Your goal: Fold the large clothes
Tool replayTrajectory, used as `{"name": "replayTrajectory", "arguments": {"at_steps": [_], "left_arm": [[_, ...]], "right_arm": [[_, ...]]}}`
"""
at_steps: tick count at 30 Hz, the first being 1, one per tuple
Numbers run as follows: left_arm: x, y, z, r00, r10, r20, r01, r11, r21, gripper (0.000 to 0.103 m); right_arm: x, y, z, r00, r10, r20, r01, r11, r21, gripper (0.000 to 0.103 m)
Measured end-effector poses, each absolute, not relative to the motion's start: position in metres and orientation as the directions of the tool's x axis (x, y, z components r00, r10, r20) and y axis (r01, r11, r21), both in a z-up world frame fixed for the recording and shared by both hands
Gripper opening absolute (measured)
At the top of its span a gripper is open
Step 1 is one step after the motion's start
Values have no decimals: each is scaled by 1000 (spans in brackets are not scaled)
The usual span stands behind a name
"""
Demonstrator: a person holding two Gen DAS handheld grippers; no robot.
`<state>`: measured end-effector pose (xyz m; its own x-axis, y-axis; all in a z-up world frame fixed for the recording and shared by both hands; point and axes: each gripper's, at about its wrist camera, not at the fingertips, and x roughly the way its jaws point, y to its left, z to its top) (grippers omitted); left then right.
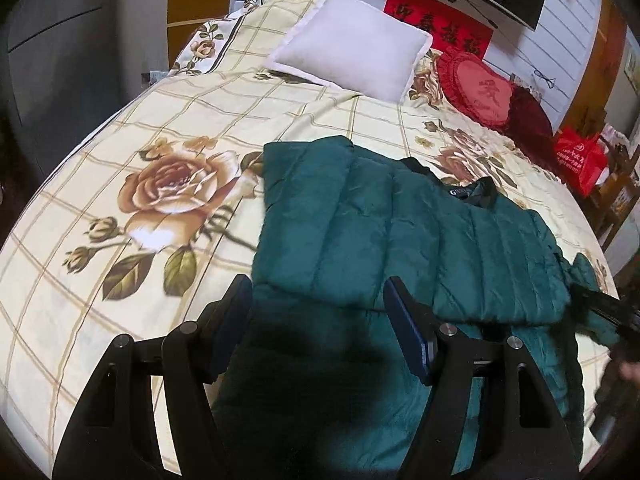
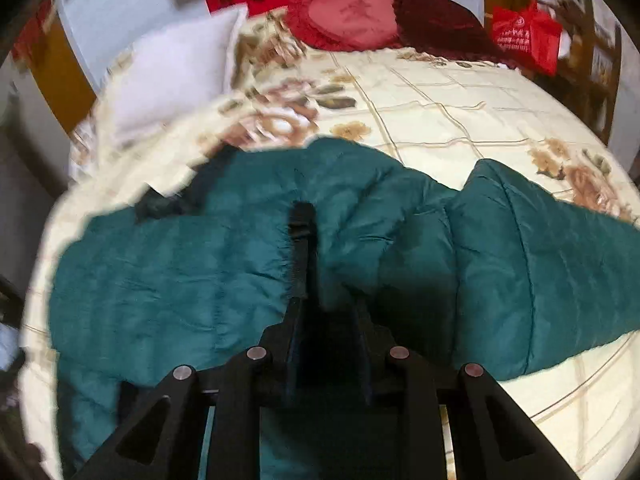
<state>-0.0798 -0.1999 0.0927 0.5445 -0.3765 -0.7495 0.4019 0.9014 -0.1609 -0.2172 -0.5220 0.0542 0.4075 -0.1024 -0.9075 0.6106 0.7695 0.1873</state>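
Down low, the left gripper [image 1: 318, 320] has its fingers spread wide over the green jacket [image 1: 400, 240] on the flowery bed [image 1: 120, 140]. Mid-frame, the right gripper [image 2: 326, 276] pinches a jacket fold. Up top sit a white pillow [image 1: 352, 52], red cushion [image 2: 348, 16] and red bag [image 2: 524, 36].

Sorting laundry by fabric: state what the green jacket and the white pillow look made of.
Green jacket: seemingly smooth synthetic shell over padding, judging by stitched puffy channels and faint sheen. White pillow: matte woven cloth, probably cotton; plump, no shine.

Teal quilted jacket [image 1: 400, 232] on a cream checked bedspread [image 1: 120, 128] (brown roses), white pillow [image 1: 352, 52].
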Motion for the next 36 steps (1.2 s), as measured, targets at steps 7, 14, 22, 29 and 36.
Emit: {"name": "replayTrajectory", "arguments": {"at_steps": [7, 14, 22, 29, 36], "left_arm": [[-68, -227, 80, 567, -342, -749, 387, 914, -124, 68], [-58, -251, 56, 541, -304, -784, 383, 919, -92, 68], [-55, -256, 47, 543, -297, -785, 382, 920, -85, 68], [-56, -255, 47, 555, -298, -777, 380, 921, -82, 68], [-79, -244, 68, 570, -329, -753, 388, 916, -107, 68]], "right_arm": [[-192, -475, 56, 457, 83, -886, 429, 852, 301, 23], [-154, -473, 4, 376, -17, -926, 473, 863, 176, 24], [-143, -471, 19, 402, -60, -914, 422, 898, 127, 43], [-167, -468, 21, 394, -22, -919, 445, 879, 170, 62], [-187, -465, 43, 437, 0, -900, 451, 865, 220, 62]]}}
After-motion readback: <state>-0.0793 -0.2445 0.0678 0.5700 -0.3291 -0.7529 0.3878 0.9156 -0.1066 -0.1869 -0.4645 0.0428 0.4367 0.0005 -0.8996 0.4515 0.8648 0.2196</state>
